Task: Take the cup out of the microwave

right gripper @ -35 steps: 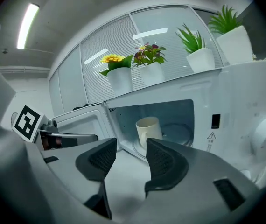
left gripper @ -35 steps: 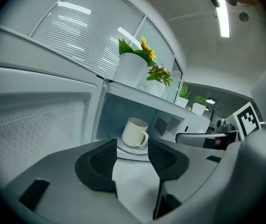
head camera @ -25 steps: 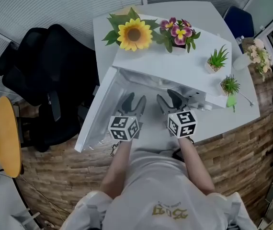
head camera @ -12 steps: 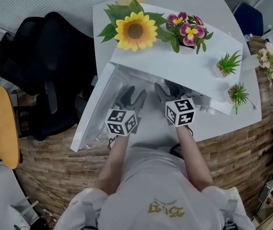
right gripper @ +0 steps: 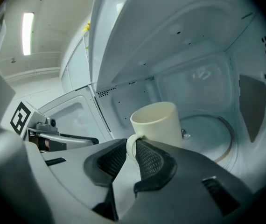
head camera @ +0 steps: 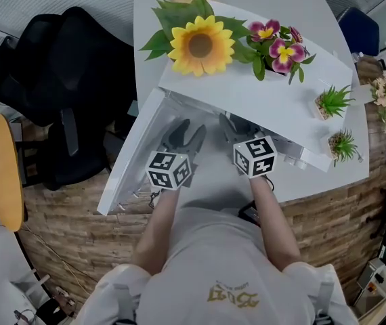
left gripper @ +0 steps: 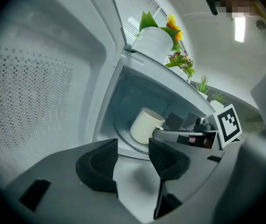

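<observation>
A cream cup (right gripper: 158,122) stands upright on the glass turntable (right gripper: 207,134) inside the open white microwave (head camera: 247,100). My right gripper (right gripper: 130,150) reaches into the cavity, and its jaws are closing with the cup's handle pinched between the pads. My left gripper (left gripper: 133,150) hovers open and empty at the cavity's mouth, left of the cup (left gripper: 144,125). In the head view both grippers, left (head camera: 186,135) and right (head camera: 237,126), point into the opening, and the microwave's top hides the cup.
The microwave door (head camera: 135,161) swings open to the left. A sunflower (head camera: 202,45), a pink flower pot (head camera: 277,42) and two small green plants (head camera: 332,101) sit on the microwave and table. A black chair (head camera: 57,80) stands at the left.
Both grippers have moved a little deeper into the microwave opening. The right gripper's jaws have narrowed; the left ones stay wide.
</observation>
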`<state>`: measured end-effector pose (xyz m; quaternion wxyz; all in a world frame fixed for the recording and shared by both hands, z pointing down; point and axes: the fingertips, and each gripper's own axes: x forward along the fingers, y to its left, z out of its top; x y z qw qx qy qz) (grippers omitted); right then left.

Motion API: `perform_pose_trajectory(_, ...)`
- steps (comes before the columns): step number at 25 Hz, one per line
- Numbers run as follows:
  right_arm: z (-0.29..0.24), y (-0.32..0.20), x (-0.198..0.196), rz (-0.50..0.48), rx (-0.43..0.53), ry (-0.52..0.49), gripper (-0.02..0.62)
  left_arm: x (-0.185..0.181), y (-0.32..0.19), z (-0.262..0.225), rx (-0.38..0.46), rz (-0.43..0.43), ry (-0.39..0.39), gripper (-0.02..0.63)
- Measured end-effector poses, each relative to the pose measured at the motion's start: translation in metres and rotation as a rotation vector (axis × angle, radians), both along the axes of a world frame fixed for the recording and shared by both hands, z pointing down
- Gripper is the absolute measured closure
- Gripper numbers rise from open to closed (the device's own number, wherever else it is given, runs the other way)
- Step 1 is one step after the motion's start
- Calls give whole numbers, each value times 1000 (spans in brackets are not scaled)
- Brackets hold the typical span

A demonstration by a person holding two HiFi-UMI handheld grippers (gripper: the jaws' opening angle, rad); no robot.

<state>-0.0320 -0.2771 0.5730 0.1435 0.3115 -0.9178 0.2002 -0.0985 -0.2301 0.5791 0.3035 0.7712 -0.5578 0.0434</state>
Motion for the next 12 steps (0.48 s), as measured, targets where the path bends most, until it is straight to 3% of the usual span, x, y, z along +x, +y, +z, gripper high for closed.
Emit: perform_pose_trajectory(12, 0, -1, -6, -44, 36, 0, 529, -9, -2, 1, 1, -17, -6, 390)
